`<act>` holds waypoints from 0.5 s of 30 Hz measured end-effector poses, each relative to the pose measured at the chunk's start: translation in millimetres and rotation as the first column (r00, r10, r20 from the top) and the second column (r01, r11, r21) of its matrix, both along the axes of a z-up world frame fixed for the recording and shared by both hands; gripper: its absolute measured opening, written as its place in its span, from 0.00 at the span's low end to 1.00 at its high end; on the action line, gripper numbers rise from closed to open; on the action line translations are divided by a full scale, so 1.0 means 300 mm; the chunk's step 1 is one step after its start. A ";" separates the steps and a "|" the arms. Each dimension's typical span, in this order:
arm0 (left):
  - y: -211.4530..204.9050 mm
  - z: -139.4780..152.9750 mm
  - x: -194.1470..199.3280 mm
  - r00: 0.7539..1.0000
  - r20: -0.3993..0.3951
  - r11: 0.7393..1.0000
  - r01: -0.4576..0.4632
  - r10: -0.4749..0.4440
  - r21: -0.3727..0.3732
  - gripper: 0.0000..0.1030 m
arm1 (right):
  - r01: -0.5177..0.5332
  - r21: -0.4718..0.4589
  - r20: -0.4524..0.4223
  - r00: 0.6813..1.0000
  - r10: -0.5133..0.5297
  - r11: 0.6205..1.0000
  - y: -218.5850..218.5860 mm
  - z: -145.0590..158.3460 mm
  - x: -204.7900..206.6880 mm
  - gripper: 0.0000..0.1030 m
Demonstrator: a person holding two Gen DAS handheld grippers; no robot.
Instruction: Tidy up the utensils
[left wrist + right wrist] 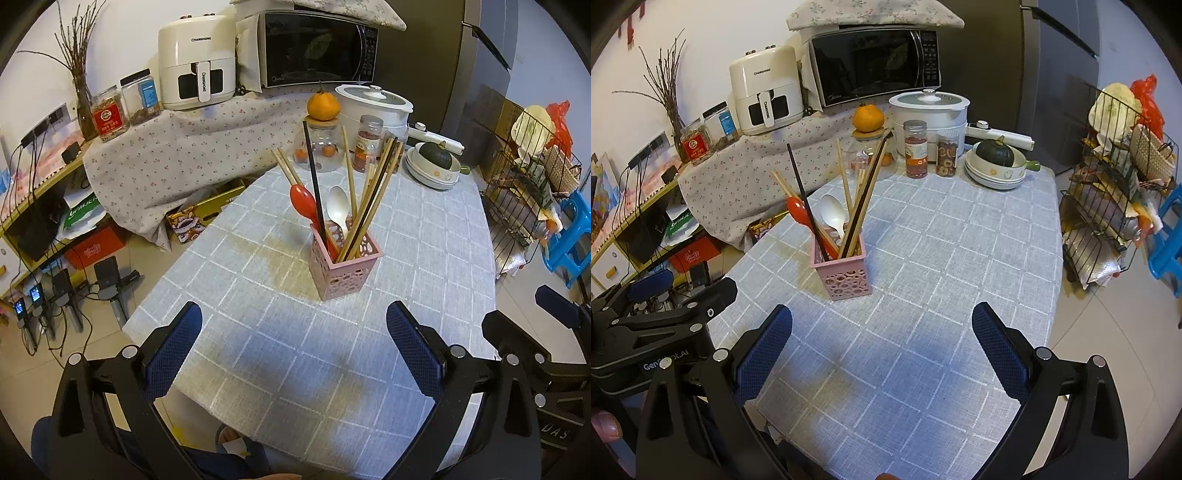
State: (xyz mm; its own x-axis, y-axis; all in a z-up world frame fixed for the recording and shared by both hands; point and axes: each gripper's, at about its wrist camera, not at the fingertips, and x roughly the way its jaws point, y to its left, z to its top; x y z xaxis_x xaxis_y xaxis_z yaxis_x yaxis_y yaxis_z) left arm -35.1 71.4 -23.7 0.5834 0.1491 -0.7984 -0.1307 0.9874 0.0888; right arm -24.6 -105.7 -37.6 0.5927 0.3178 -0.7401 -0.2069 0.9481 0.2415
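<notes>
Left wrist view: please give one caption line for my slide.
Open left hand-held gripper over a checked tablecloth, facing a pink holder of chopsticks and spoons.

Tablecloth is showing grey-blue with a white grid. Holder is showing pink, punched with round holes. In it: one red spoon, one white spoon, tan chopsticks, one black stick. Gripper pads are showing dark blue, dotted texture, on black arms. Cloth behind is showing white with small red flowers.
</notes>
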 end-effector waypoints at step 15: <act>-0.006 0.005 0.001 1.000 0.011 1.000 0.013 -0.013 0.005 0.93 | 0.001 0.005 0.003 1.000 -0.001 1.000 0.000 0.003 -0.001 0.92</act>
